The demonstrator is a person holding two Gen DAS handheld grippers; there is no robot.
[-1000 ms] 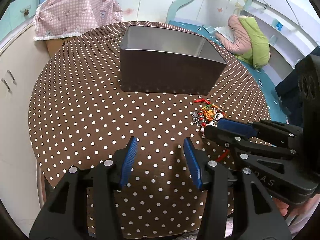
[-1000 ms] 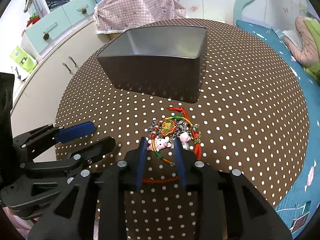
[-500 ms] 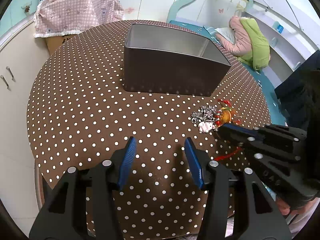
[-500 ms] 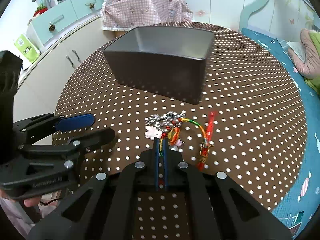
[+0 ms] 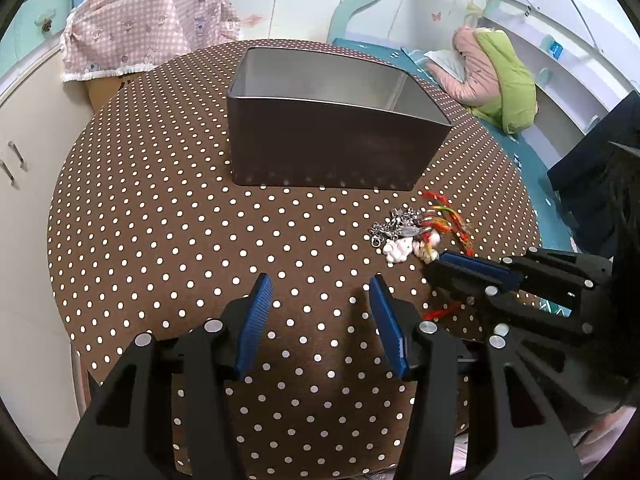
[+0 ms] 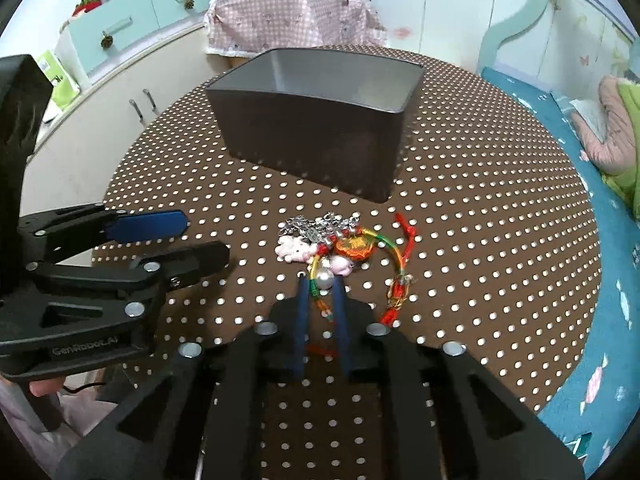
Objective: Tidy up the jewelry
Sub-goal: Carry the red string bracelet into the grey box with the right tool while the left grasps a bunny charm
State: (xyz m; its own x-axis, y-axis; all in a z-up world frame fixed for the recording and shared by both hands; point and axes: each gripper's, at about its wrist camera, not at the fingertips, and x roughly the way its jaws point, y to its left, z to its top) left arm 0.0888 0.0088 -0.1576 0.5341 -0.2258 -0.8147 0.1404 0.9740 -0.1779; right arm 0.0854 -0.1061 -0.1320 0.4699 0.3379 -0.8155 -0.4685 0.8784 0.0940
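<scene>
A round desk [image 5: 160, 216] wears a brown polka-dot cloth. Behind it a pink checked cover [image 6: 296, 16] drapes over something. White cabinets [image 6: 132, 96] stand nearby, and green-and-pink bedding [image 5: 500, 76] lies on a blue bed [image 6: 624, 280].

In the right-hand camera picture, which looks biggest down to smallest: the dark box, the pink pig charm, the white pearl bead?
1. Dark grey rectangular metal box, by far the largest.
2. Small pink pig charm.
3. Round white pearl bead, slightly smaller than the pig, though it lies nearer the camera, so that gap is uncertain.
</scene>
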